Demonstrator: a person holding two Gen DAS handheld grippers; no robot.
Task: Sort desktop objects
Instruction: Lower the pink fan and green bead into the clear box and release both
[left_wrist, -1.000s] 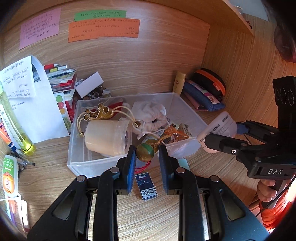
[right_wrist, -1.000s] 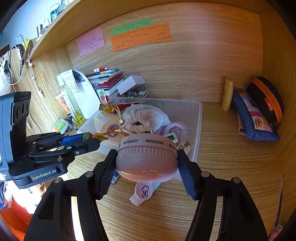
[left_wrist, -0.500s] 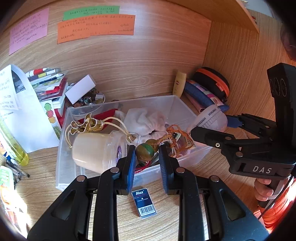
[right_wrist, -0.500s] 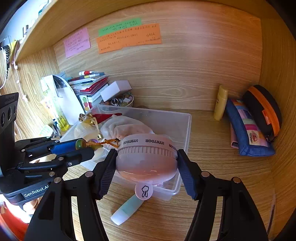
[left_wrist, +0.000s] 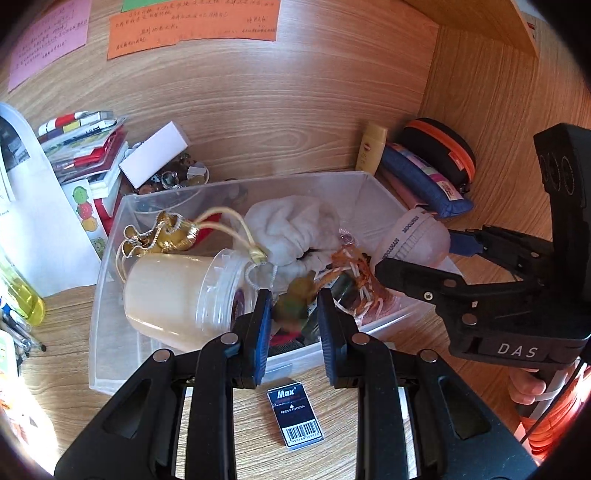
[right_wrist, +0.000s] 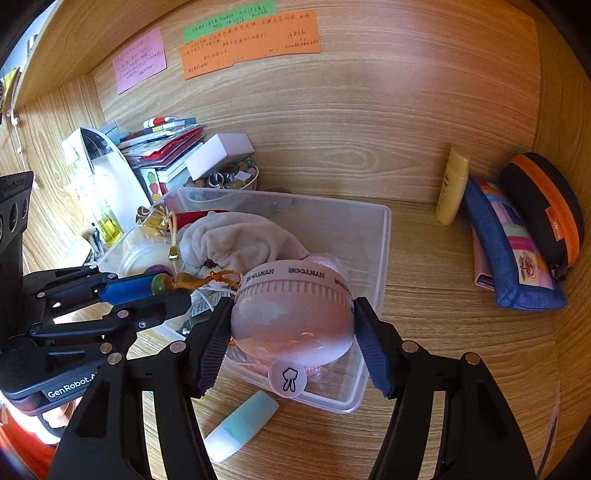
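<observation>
**Both grippers loaded over the bin**

Reaching in low from the front, the left gripper (left_wrist: 293, 314) pinches a green-brown bead charm (left_wrist: 291, 304) above the clear bin (left_wrist: 110, 354). Further right, the right gripper (right_wrist: 291, 328) angles in, clamped around a pink round case (right_wrist: 293, 314) over the bin's near corner.

We note a pale pink fan (right_wrist: 293, 314) with white lettering, a green-and-amber bead (left_wrist: 291, 304) on orange cord (left_wrist: 356, 275), a clear bin (right_wrist: 384, 236), a cream jar (left_wrist: 177, 291), and a black case (right_wrist: 546, 206) with orange trim.
</observation>
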